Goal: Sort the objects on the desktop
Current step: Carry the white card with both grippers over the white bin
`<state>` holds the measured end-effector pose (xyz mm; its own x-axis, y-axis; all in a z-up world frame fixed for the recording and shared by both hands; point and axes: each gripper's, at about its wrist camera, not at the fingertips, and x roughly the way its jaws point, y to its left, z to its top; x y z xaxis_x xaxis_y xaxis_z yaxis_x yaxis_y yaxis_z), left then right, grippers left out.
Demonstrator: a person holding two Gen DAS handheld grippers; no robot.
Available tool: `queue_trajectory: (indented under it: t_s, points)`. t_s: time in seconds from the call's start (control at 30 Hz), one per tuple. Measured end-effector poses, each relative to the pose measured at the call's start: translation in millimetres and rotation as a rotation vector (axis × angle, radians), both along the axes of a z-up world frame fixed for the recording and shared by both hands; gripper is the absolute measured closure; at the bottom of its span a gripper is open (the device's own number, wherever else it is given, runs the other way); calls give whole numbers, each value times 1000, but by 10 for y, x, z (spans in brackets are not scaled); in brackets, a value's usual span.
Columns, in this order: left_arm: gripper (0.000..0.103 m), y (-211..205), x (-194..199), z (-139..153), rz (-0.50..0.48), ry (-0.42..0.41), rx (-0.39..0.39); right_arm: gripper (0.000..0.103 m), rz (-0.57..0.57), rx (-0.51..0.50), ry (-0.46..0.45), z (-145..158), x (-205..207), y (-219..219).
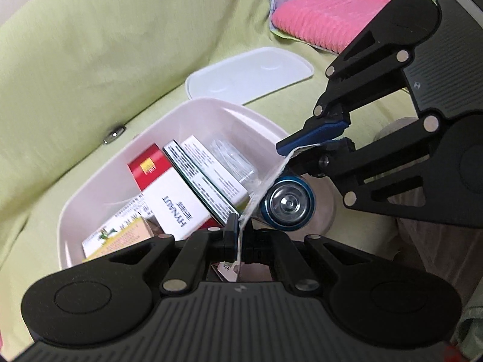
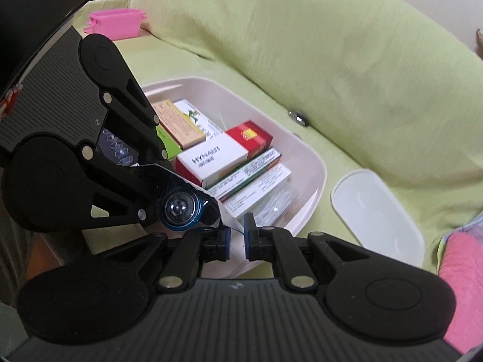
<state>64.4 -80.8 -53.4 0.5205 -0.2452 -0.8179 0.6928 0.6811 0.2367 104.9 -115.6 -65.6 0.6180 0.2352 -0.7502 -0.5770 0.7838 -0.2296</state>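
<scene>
Both hand-held grippers pinch one clear packet [image 1: 265,187] holding a blue-rimmed disc, frame centre, above the white bin [image 1: 90,193]: left hand-held gripper [image 1: 240,241] closed on it, right hand-held gripper [image 2: 237,238] slightly parted. Only the right view shows a pink box [image 2: 116,25], upper left.

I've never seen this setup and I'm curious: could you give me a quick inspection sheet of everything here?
Surface: green sofa cover.
Job's things: white bin holding medicine boxes; its lid lies beside it; a clear packet with a blue-rimmed round item is held over the bin's edge.
Clutter: small metal object on the cover.
Grippers: left gripper jaws pinch the packet's edge; right gripper jaws straddle its other edge, grip unclear.
Cables: nothing seen.
Surroundings: pink cushion, pink box.
</scene>
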Motion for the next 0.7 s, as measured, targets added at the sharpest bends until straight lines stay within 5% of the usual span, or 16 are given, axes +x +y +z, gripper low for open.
queue_trajectory:
  t_s: [0.07, 0.27, 0.7]
  points:
    - [103, -30, 17, -56, 7, 17, -7, 95, -4, 0, 21, -194, 148, 26]
    - [103, -164, -136, -410, 31, 74, -24, 95, -14, -7, 81, -436, -372, -92]
    - [103, -193, -266, -842, 85, 182, -34, 95, 11, -42, 187, -601, -380, -60]
